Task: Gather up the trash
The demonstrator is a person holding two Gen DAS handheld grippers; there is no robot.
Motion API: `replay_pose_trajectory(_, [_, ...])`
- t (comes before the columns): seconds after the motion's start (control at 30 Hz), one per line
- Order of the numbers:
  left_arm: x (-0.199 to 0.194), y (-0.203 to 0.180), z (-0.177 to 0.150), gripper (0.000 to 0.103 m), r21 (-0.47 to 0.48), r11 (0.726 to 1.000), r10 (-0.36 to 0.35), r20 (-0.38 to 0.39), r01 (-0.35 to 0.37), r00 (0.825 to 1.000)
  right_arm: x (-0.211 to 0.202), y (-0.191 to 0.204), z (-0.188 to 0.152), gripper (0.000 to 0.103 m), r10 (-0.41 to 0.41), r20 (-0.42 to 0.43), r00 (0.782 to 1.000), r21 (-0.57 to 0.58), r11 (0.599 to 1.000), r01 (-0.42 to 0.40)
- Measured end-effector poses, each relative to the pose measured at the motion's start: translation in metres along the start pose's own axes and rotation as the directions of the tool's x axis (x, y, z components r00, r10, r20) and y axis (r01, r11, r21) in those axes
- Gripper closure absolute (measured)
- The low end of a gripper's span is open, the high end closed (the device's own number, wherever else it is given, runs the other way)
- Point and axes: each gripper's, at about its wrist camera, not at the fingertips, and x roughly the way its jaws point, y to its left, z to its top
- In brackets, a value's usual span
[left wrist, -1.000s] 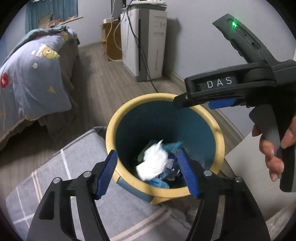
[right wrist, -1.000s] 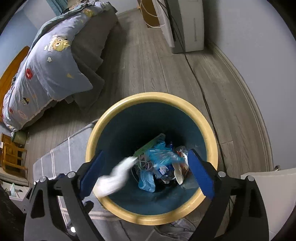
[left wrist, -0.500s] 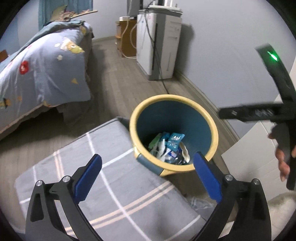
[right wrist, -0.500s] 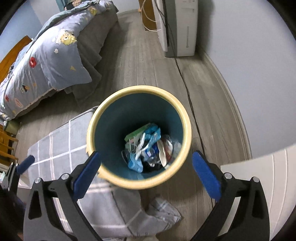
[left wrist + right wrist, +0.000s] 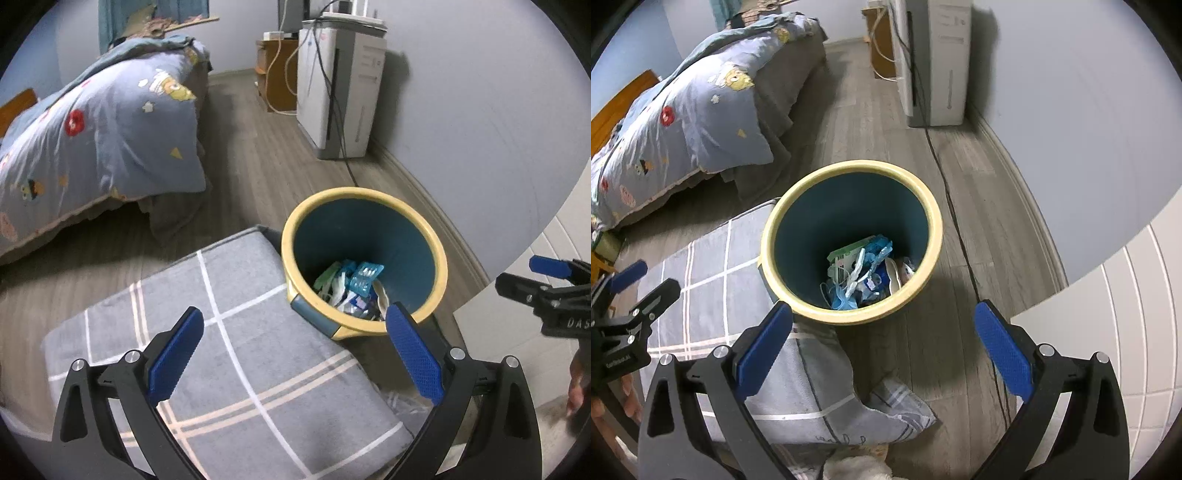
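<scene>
A trash bin (image 5: 295, 229) with a yellow rim and a blue inside stands on the wooden floor. Mixed trash (image 5: 351, 288) of blue, green and white wrappers lies at its bottom. My left gripper (image 5: 293, 312) is open and empty, above the grey cushion and just short of the bin's near side. In the right wrist view the bin (image 5: 849, 166) and its trash (image 5: 864, 269) lie just ahead of my right gripper (image 5: 883, 309), which is open and empty. Each gripper also shows in the other's view: the right gripper (image 5: 532, 277) at the right edge, the left gripper (image 5: 642, 284) at the left edge.
A grey checked cushion (image 5: 221, 350) lies against the bin's left side. A bed with a blue patterned duvet (image 5: 92, 129) fills the far left. A white appliance (image 5: 340, 92) stands by the wall, its cable (image 5: 953, 221) running past the bin. A white panel (image 5: 1126, 314) is at the right.
Both grippers have drawn back and up from the bin and their jaws have spread wider. The white wad that was between the left fingers is no longer there.
</scene>
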Motion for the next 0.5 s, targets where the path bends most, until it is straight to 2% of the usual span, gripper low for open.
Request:
replay_pose_trajectory(0.13, [-0.003, -0.004, -0.001, 0.005, 0.042, 0.999, 0.011, 0.017, -0.011, 1.000, -0.001, 0.009, 0.000, 0.006, -0.006, 0.008, 1.000, -0.046, 0.999, 0.006])
replay_pose_trajectory(0.5, [-0.001, -0.003, -0.005, 0.005, 0.038, 0.999, 0.008, -0.003, -0.007, 1.000, -0.003, 0.020, -0.001, 0.006, -0.017, 0.013, 1.000, -0.085, 0.996, 0.018])
